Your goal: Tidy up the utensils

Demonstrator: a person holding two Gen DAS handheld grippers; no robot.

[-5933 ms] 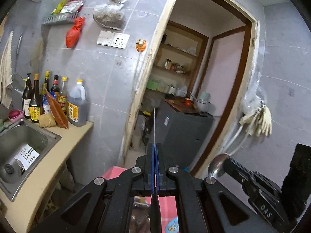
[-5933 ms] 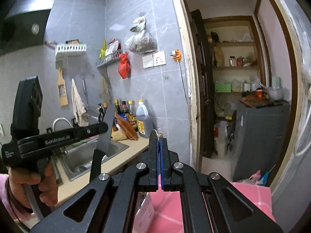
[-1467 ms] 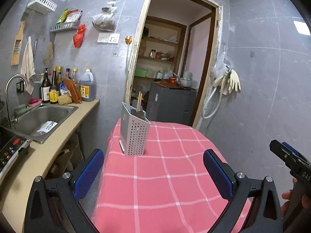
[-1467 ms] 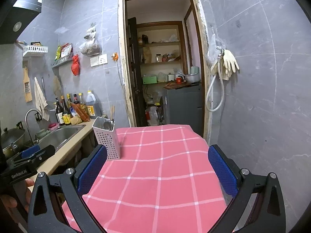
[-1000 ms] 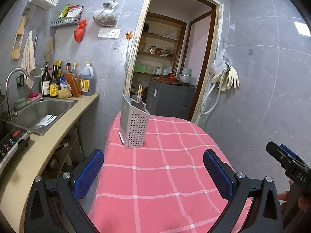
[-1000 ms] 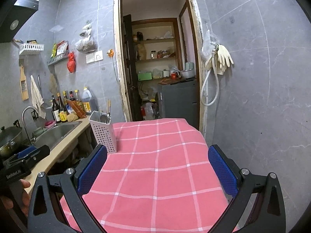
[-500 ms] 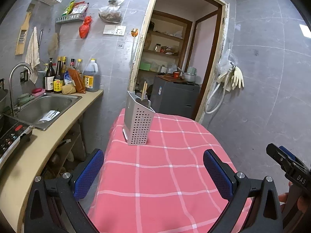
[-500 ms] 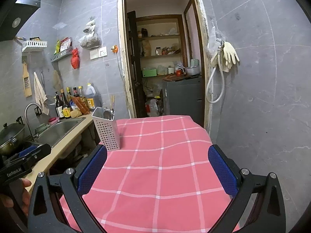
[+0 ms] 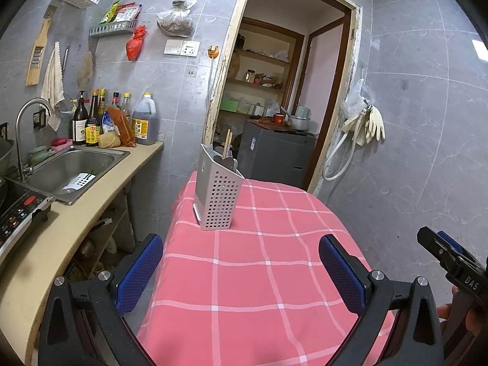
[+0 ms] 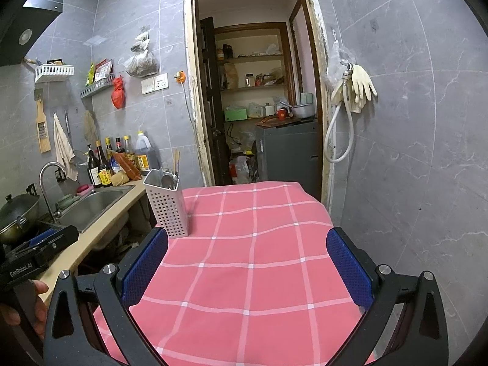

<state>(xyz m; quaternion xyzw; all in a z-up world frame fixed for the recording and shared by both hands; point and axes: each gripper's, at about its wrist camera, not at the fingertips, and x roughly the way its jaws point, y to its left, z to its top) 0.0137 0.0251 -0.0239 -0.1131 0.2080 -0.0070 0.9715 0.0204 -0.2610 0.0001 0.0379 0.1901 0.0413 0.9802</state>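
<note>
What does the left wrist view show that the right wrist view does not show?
Only the left wrist view shows the white slotted item lying in the sink and the cooktop control panel. Only the right wrist view shows the dark wok beside the sink and the range hood. Both views show the perforated utensil holder standing on the pink checked tablecloth with chopsticks and spoons inside, the bottles, and the hanging gloves. The left gripper and right gripper have open, empty jaws.

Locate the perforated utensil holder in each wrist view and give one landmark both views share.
Left wrist: utensil holder stands centre frame, on the far-left part of the pink checked tablecloth.
Right wrist: utensil holder stands left of centre, at the cloth's far-left corner.
Shared landmark: rubber gloves hanging right of the doorway.
</note>
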